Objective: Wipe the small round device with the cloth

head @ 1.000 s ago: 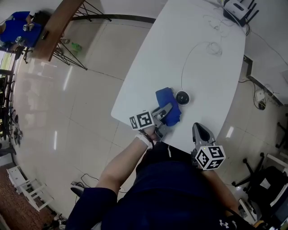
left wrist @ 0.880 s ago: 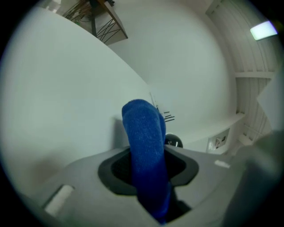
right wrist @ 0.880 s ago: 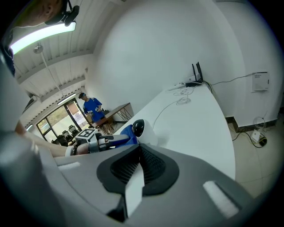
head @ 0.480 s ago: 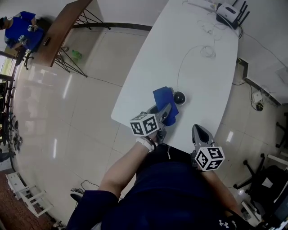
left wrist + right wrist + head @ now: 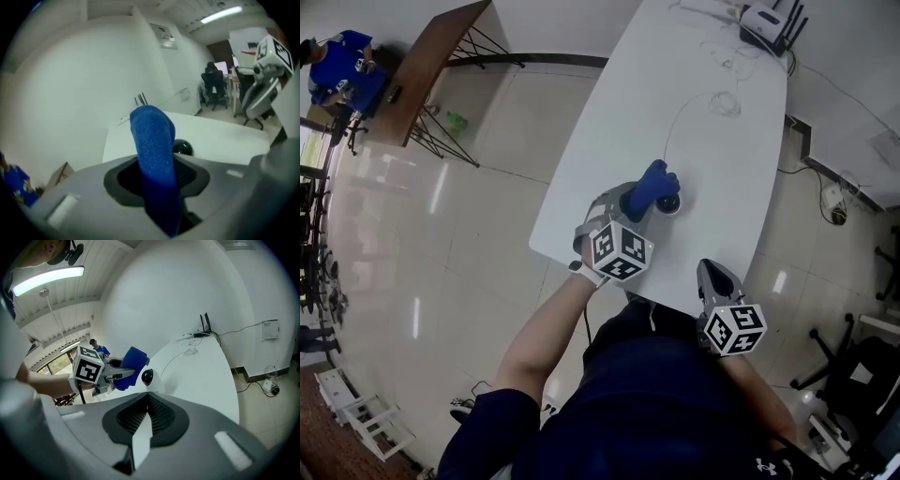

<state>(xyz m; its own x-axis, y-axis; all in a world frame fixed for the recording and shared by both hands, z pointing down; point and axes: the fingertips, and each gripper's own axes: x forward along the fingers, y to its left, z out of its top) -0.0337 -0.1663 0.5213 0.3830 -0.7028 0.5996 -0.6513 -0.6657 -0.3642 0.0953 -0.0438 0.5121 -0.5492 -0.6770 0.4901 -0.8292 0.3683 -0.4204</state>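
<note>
The small round device (image 5: 670, 202), a black dome on a white base, sits on the white table (image 5: 712, 159) with a thin white cable (image 5: 680, 117) running away from it. My left gripper (image 5: 630, 208) is shut on the blue cloth (image 5: 649, 186), whose free end rests against the device's left side. In the left gripper view the cloth (image 5: 152, 145) stands up between the jaws, with the device (image 5: 182, 148) just behind it. My right gripper (image 5: 713, 275) hovers shut and empty at the table's near edge. The right gripper view shows the device (image 5: 147, 376) and cloth (image 5: 130, 363) ahead.
A router (image 5: 769, 19) with antennas and coiled cables lies at the table's far end. A wooden table (image 5: 427, 61) and a person in blue (image 5: 337, 58) are far left across the tiled floor. Office chairs (image 5: 213, 84) stand beyond the table.
My left gripper has lifted the cloth off the table and carried it forward onto the device. The right gripper has stayed in place.
</note>
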